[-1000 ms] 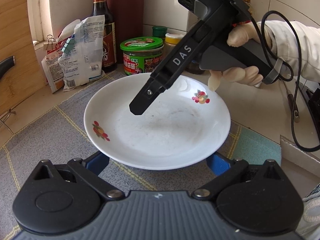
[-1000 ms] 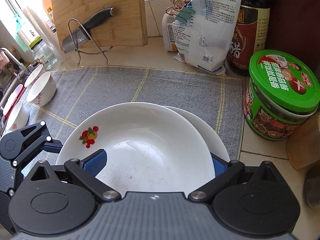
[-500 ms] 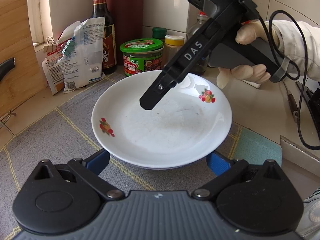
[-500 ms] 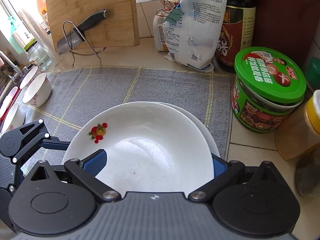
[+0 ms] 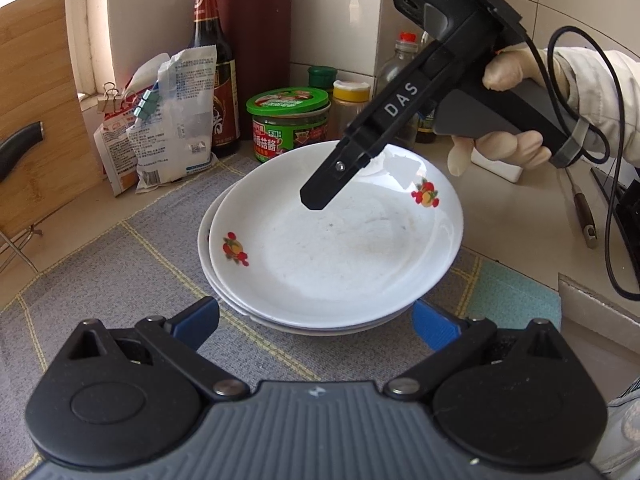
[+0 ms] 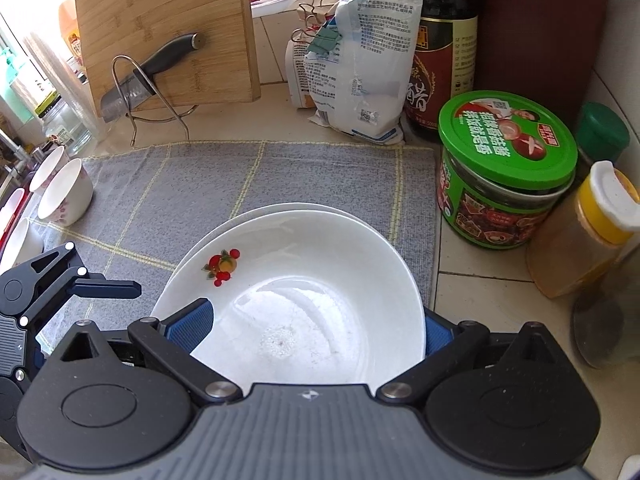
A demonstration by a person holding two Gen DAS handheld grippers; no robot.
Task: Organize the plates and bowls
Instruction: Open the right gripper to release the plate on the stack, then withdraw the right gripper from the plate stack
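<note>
On the left of the right wrist view, small white bowls [image 6: 66,192] stand at the edge of the grey mat [image 6: 208,184], well apart from the plates. My left gripper [image 5: 316,316] is spread wide, its blue pads [image 5: 198,322] just short of the plate stack and not touching it. The top plate [image 5: 336,240] sits on the lower plate [image 5: 206,256], slightly offset. My right gripper [image 6: 316,328] has its jaws spread around the top plate's rim; whether the pads press it I cannot tell. The green-lidded jar [image 6: 504,168] stands right of the mat.
</note>
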